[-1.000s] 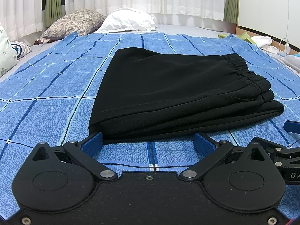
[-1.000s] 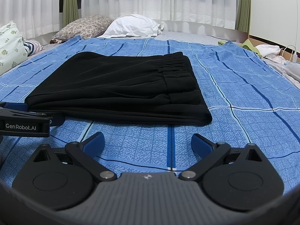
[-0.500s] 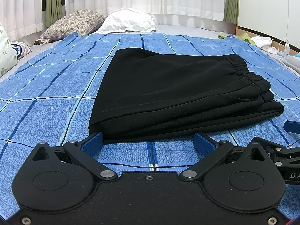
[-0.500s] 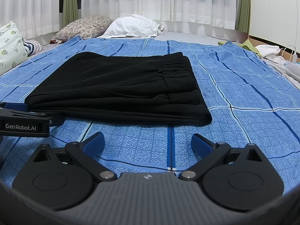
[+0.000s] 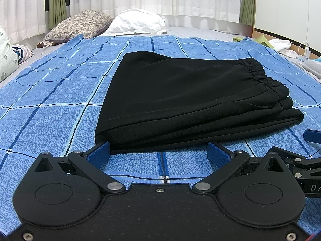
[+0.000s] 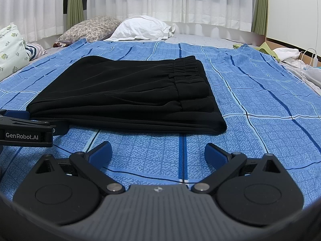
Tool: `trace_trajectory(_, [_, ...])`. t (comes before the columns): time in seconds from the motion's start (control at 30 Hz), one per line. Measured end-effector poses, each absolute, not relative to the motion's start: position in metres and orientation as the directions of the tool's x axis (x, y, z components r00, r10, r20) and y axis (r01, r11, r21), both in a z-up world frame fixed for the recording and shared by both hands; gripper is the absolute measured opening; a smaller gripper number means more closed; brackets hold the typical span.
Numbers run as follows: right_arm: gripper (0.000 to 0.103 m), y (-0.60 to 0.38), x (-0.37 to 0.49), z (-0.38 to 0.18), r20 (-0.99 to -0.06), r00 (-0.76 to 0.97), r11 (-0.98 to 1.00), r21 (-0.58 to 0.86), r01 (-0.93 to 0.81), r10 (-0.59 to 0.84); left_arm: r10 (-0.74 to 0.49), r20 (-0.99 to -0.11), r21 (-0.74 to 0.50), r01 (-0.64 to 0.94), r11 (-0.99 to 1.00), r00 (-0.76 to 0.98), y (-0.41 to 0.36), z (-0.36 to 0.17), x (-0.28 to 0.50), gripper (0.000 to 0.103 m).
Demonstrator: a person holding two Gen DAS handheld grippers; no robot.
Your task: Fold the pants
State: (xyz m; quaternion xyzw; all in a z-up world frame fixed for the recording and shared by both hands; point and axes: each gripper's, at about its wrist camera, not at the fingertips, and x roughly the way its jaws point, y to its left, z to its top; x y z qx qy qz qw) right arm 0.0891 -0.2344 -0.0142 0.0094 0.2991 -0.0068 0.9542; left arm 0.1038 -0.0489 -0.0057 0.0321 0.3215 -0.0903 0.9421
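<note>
Black pants (image 5: 190,100) lie folded in a flat stack on the blue checked bedspread (image 5: 50,120), their elastic waistband at the right end. In the right wrist view the same pants (image 6: 124,96) sit just ahead and to the left. My left gripper (image 5: 159,153) stands open at the near edge of the stack, its left pad (image 5: 99,153) touching the fabric's corner, with nothing between the fingers. My right gripper (image 6: 158,152) is open too, a short way in front of the pants over bare bedspread (image 6: 260,140). The left gripper (image 6: 30,128) shows at the left edge of the right wrist view.
A floral pillow (image 5: 80,24) and a white pillow (image 5: 138,23) lie at the head of the bed under white curtains. Another patterned pillow (image 6: 10,48) sits at the far left. Loose clothes and a charger cable (image 6: 301,60) lie off the bed's right side.
</note>
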Motion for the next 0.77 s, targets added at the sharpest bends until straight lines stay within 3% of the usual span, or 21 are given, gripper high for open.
trace_trajectory(0.77, [0.103,-0.2343,0.0890,-0.0147,-0.570,0.822,1.000,0.014,0.019,-0.007,-0.152,-0.603,-0.001,0.190,0.982,0.783,-0.0501,-0.0037,0.1029,0.103])
